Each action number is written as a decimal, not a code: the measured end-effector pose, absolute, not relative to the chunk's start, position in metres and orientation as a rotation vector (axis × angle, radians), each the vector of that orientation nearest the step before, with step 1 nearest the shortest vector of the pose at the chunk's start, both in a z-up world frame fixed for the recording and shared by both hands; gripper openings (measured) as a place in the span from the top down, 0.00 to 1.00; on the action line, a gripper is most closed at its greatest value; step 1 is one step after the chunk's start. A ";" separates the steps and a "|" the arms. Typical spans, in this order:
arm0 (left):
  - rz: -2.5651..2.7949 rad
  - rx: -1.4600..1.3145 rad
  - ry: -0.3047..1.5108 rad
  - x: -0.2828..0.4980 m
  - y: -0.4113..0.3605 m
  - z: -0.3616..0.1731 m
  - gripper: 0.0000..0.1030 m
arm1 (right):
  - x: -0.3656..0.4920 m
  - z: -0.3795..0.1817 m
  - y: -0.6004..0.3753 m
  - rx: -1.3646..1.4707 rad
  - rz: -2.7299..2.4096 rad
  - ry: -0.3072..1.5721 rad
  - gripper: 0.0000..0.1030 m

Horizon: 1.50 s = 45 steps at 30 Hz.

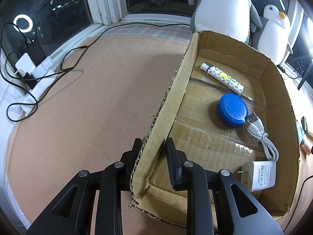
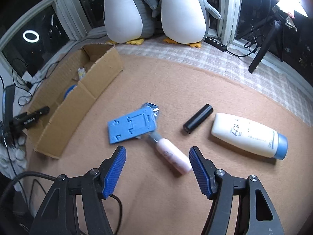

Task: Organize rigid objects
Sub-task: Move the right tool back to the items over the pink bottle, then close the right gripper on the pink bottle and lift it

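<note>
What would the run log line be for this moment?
left gripper: shut on cardboard box wall | right gripper: open over pink tube | in box: blue disc, charger

We see two plush penguins, white-bellied and grey-backed with orange feet, the larger penguin [image 2: 125,13] just beside the smaller penguin [image 2: 183,13] on a pale checked cloth [image 2: 244,66] at the far edge of the tan felt-covered desk [image 2: 176,86], in front of dark window panes in white frames [image 1: 101,2]. A bright white ring light [image 1: 23,23] reflects in the glass at the left, and below it a white power strip [image 1: 39,86] holds plugs, with thin black cables [image 1: 64,66] looping across the desk. At the right, we see a black remote with round buttons [image 2: 215,43] lying on the cloth near a leaning black stand leg [image 2: 262,51].
</note>
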<state>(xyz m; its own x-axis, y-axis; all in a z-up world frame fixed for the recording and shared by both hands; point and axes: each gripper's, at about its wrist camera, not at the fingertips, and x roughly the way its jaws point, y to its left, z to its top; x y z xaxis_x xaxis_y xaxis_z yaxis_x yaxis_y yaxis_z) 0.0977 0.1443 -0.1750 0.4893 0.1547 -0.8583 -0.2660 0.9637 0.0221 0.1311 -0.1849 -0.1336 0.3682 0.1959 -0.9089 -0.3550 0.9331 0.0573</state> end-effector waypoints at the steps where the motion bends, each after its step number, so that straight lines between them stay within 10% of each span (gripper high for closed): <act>1: 0.256 -0.119 1.029 0.098 0.144 -0.175 0.78 | 0.132 -0.135 -0.186 -0.173 0.361 1.143 0.44; 21: 0.257 -0.119 1.029 0.098 0.144 -0.175 0.78 | 0.144 -0.165 -0.181 -0.272 0.336 1.230 0.82; 45: 0.257 -0.118 1.029 0.098 0.144 -0.175 0.78 | 0.122 -0.092 -0.132 -0.148 0.423 1.052 0.83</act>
